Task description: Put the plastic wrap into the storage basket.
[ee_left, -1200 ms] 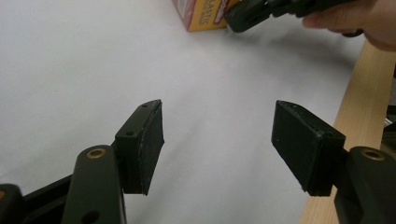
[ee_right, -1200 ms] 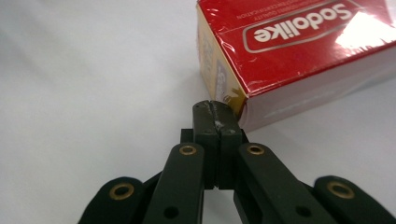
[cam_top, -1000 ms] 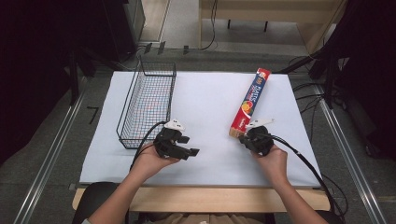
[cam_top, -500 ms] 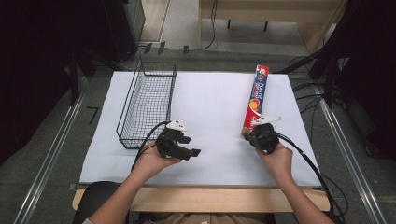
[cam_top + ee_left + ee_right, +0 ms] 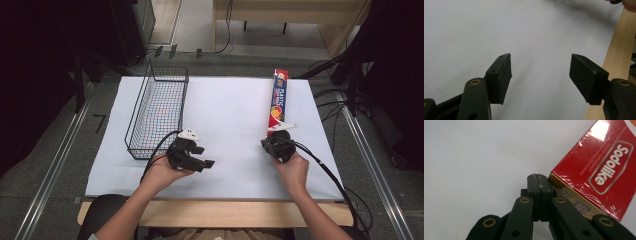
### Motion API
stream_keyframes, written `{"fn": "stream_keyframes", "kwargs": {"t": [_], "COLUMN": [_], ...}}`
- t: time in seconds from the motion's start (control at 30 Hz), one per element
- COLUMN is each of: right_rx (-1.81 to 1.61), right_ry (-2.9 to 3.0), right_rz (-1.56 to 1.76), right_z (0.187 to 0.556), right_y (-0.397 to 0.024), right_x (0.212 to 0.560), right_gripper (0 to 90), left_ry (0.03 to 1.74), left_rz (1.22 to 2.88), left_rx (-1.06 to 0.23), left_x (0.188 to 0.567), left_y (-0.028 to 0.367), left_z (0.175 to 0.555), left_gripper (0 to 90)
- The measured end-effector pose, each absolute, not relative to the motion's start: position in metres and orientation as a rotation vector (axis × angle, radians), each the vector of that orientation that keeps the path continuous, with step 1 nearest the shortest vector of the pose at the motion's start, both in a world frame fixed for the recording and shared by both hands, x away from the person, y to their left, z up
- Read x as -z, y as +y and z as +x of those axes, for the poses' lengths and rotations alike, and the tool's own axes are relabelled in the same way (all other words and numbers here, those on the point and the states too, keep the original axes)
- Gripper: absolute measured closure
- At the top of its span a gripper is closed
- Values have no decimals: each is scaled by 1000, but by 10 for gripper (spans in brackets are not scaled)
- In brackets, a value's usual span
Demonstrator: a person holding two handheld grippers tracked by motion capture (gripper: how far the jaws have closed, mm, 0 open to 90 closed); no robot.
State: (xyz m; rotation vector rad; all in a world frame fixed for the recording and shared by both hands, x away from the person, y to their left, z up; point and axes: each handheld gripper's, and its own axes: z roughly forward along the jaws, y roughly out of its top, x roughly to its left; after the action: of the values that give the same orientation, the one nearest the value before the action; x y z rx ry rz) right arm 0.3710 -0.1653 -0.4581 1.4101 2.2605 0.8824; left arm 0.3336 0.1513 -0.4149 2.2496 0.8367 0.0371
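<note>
A: Right gripper [image 5: 538, 178] status?
B: Jaws pressed together, nothing btwn them. Tips sit at the near end of the red plastic-wrap box [image 5: 596, 175], touching its corner as far as the right gripper view shows.
A: Where's the box on the table?
B: Lying flat on the white mat [image 5: 230, 110], far-right part, running lengthwise away from the person. In the high view the right gripper [image 5: 274, 142] is just at its near end.
A: Left gripper [image 5: 540, 75]?
B: Jaws apart w/ only bare mat btwn the pads. Held low over the mat near the front, tips pointing toward the right, close to the wooden table edge [image 5: 621, 50].
A: Anything else?
B: Wire basket [image 5: 159, 112] on the mat's left side, just beyond the left gripper [image 5: 192, 159], not touching it. Well apart from the box
</note>
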Motion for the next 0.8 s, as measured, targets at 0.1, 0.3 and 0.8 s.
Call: {"fn": "stream_keyframes", "kwargs": {"t": [0.1,0.3,0.8], "right_rx": [-864,-815,-1009], "right_ry": [2265,2262,2206], "right_rz": [1426,1454,1493], "right_z": [370,367,372], "right_y": [-173,-207,-223], "right_x": [457,455,418], "right_gripper": [900,900,838], "left_ry": [833,840,830], "left_rz": [2252,2254,2245], "left_rx": [-37,-29,-31], "left_x": [415,414,415], "left_y": [151,151,151], "left_z": [333,334,333], "left_gripper": [348,349,348]}}
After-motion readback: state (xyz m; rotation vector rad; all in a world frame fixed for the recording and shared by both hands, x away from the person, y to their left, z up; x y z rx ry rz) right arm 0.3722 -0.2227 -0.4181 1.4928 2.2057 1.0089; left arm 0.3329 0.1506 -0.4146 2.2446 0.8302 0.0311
